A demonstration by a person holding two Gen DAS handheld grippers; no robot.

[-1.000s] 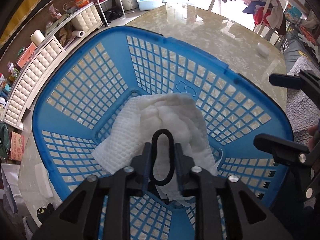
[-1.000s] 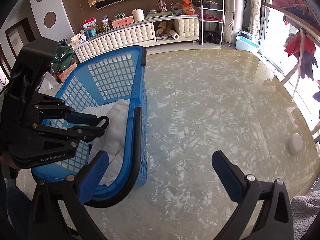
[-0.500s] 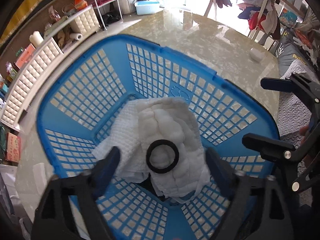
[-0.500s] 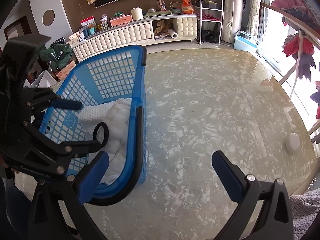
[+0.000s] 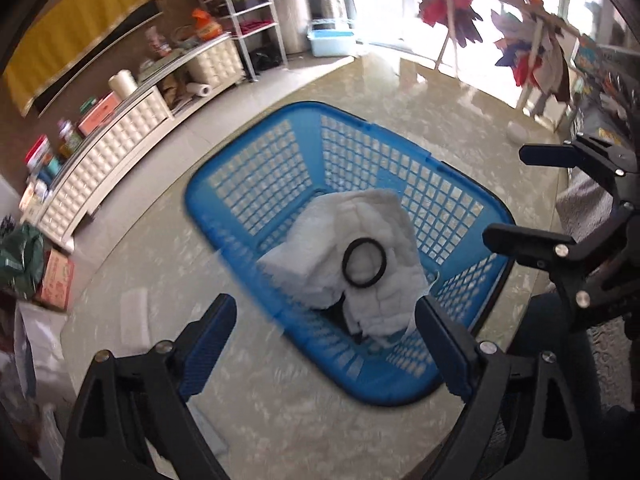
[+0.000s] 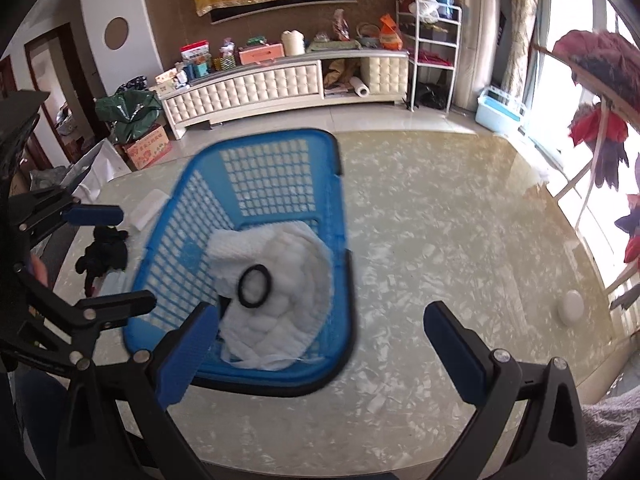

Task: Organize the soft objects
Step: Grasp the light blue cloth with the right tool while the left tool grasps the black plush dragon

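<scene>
A blue lattice basket (image 5: 256, 168) (image 6: 280, 168) stands on the marbled table. White cloths (image 5: 380, 288) (image 6: 288, 320) lie in it, with a black hair tie (image 5: 364, 263) (image 6: 255, 286) resting loose on top. My left gripper (image 5: 324, 344) is open and empty, raised above the basket's near rim; it also shows at the left of the right wrist view (image 6: 108, 256). My right gripper (image 6: 320, 344) is open and empty, at the basket's right side; it also shows in the left wrist view (image 5: 516, 196).
A black soft item (image 6: 102, 254) and a white folded cloth (image 6: 150, 210) (image 5: 134, 316) lie on the table left of the basket. A small white round object (image 6: 570, 307) sits near the table's right edge. A grey fabric (image 6: 612, 432) lies at the near right.
My left gripper opened and let go of the hair tie, which now lies on the white cloths. Both grippers have pulled up and back from the basket.
</scene>
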